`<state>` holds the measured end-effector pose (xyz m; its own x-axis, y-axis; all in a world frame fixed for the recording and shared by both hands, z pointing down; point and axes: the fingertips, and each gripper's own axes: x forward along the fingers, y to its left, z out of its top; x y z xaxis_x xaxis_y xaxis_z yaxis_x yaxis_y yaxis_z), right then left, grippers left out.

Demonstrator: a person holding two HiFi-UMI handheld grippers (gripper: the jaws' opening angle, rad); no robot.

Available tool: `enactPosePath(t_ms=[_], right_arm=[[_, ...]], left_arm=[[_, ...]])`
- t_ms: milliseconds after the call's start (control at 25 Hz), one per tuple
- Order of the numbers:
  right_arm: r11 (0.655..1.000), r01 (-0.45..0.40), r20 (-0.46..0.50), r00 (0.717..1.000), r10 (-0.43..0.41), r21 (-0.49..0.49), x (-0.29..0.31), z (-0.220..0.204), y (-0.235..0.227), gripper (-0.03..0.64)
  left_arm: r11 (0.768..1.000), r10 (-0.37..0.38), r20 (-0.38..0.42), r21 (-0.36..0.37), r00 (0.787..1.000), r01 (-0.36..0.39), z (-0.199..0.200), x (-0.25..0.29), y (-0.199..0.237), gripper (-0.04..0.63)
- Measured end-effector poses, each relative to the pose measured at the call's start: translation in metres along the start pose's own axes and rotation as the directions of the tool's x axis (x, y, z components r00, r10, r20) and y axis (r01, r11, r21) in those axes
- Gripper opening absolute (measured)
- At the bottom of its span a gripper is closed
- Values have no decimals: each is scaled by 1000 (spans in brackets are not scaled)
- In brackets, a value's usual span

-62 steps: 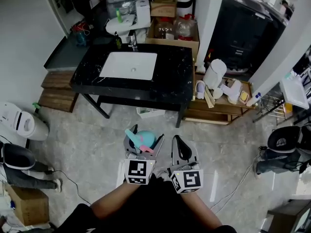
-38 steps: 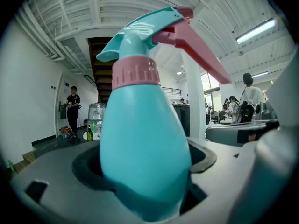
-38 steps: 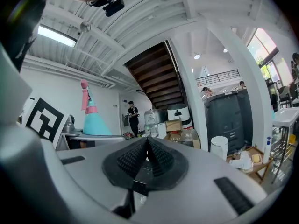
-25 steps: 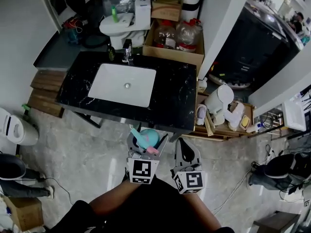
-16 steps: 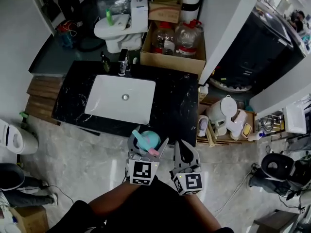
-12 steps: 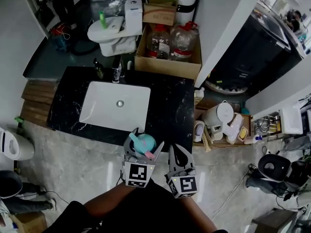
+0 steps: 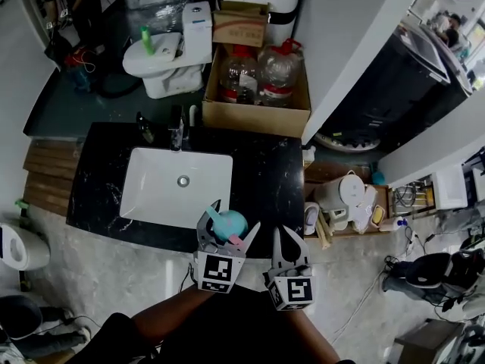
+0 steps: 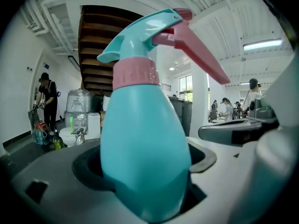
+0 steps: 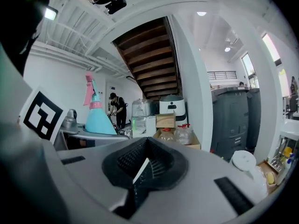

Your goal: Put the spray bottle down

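**Spray bottle in my left jaws, at the counter's near edge**

My left gripper (image 7: 233, 218) is clamped on the teal spray bottle (image 8: 145, 139). Its jaws press the fat lower body from both sides. The bottle stands upright, with its pink collar and trigger (image 8: 194, 48) on top and the trigger pointing right. Seen from my head, it sits over the near edge of the black marble counter (image 7: 265, 169), just right of the white basin (image 7: 176, 186). I cannot tell whether its base touches the stone. My right gripper (image 7: 289, 240) is beside it on the right, nearer to me, with its jaws closed together and nothing between them.
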<state>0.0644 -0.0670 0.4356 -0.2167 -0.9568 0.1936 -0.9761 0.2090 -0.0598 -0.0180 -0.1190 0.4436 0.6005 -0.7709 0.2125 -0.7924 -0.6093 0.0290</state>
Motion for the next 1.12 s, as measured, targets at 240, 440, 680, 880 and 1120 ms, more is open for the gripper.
enactPosePath(t_ms=[240, 440, 680, 880, 1120], right_arm=[[1000, 14, -35, 999, -14, -3, 19, -7, 0, 9], [1000, 7, -54, 999, -8, -20, 30, -8, -2, 9], [1000, -8, -55, 998, 7, -21, 37, -11, -18, 9], [1000, 10, -32, 999, -11, -28, 41, -2, -38, 9], [997, 27, 52, 998, -23, -74, 50, 20, -64, 9]], left_arm=[[999, -26, 2, 21, 1000, 26, -1, 13, 12, 432], [999, -15, -38, 29, 999, 16, -18, 27, 22, 431], [999, 30, -49, 28, 998, -28, -29, 53, 38, 433], [999, 45, -69, -18, 997, -47, -43, 78, 49, 433], [997, 63, -94, 55, 994, -58, -58, 112, 49, 433]])
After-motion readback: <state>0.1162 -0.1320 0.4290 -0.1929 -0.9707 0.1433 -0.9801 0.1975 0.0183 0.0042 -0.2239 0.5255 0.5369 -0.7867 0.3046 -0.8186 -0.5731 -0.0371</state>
